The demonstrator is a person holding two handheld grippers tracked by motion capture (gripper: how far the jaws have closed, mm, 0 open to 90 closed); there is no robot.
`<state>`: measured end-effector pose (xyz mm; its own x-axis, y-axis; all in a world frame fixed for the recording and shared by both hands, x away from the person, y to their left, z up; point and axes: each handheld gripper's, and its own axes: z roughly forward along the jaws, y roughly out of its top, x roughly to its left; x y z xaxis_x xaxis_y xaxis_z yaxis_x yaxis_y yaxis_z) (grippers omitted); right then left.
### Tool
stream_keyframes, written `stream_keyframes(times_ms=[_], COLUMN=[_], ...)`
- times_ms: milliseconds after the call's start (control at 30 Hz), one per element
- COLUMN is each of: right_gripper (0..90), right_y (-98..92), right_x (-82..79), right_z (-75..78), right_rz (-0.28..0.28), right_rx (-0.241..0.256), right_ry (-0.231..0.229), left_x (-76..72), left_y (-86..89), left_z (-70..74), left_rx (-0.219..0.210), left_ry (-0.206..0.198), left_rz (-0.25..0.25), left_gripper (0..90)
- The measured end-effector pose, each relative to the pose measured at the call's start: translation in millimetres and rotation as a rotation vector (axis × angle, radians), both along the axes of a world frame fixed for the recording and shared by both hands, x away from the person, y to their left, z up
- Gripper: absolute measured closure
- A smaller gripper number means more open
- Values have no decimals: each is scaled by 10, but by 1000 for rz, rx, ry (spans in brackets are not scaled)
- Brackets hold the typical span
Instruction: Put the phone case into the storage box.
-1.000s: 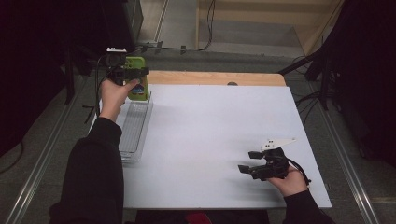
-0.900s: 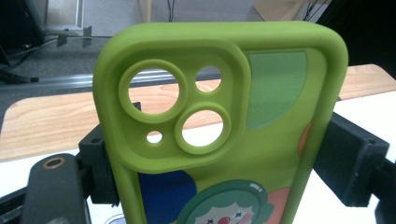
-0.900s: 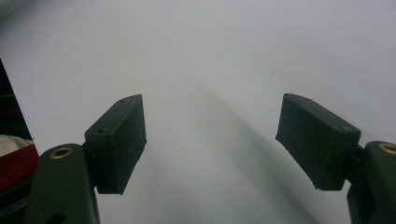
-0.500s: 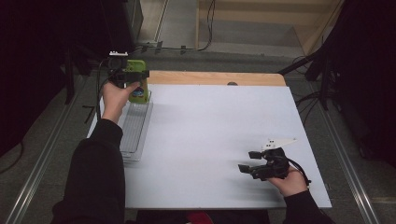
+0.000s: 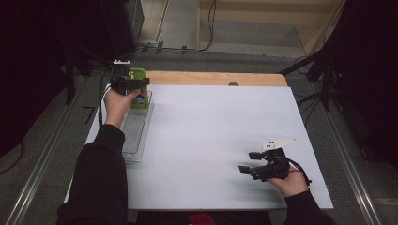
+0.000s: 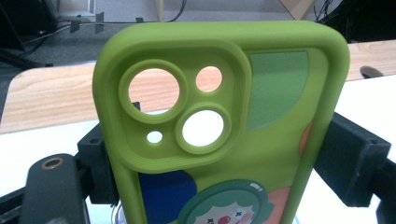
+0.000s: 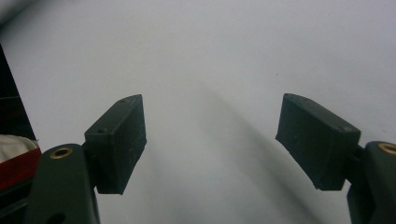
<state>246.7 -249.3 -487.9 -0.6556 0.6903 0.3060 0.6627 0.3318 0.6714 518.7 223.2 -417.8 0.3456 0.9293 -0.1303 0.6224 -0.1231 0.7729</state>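
green phone case point(image 6: 261, 140) clamped upright in left gripper point(image 5: 127, 84) over tray point(image 5: 133, 136).

This looks like a lab or recording studio set up for data capture. A white table point(image 5: 211, 140) with a bare wooden strip point(image 5: 211, 78) along its far edge stands among black curtains point(image 5: 47, 70), cables point(image 5: 187, 47) trailing over the grey floor, metal floor rails point(image 5: 37, 173) and dark stands point(image 5: 324, 70).
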Motion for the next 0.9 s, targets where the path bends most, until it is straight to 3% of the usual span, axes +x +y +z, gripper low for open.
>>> stream_keyframes(times_ms=[400,533,667,900], right_gripper=[222,222,222,222], right_y=[27,26,29,26], right_x=[10,13,15,12], right_z=[-7,-8,-8,-10], right_rz=[5,9,12,11], right_rx=[-6,-5,-6,-5], right_ry=[2,1,2,3], left_x=[-8,-5,-11,-24], left_y=[36,13,-5,25], left_z=[-44,-49,-41,-20], left_rx=[-8,-10,4,5], left_ry=[3,2,11,40], left_rz=[-8,-26,-32,-27], left_gripper=[162,126,34,21])
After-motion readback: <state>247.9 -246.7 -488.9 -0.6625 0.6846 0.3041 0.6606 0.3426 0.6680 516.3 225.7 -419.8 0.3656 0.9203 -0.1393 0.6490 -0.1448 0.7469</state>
